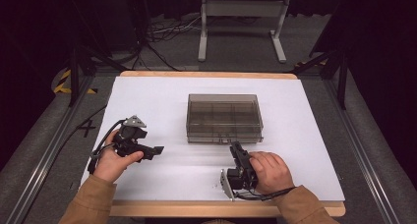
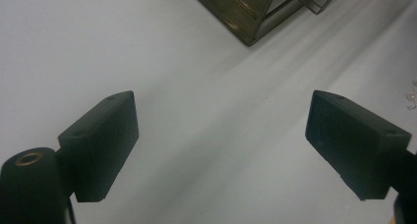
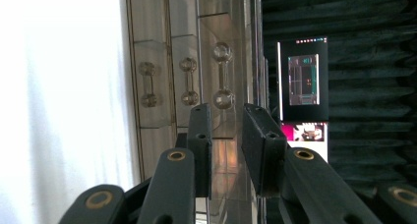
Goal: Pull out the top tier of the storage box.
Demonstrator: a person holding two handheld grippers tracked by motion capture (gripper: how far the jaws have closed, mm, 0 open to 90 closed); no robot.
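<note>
Right gripper (image 1: 237, 146), nearest the table's front edge, held on its side in the right hand (image 1: 269, 171), jaws pointing away from the person at the front wall of the clear plastic box (image 1: 223, 117). In the right gripper view its jaws stand a narrow gap apart, astride a front edge of the box; whether the pads press on it cannot be told. Left gripper (image 1: 158, 150), in the left hand (image 1: 112, 161), low over the white table (image 1: 147, 96), aimed rightward, well apart from the box. The left gripper view shows its jaws spread wide, with bare table between them and a corner of the box (image 2: 255, 10) at the top.

The box lies at mid-table, lid down, its long axis running left to right, parallel to the table's front edge. The high view shows inner dividers. The right gripper view alone shows dumbbell-shaped latches (image 3: 222, 75) on the front wall and, beyond the table, a lit screen (image 3: 303, 80).
</note>
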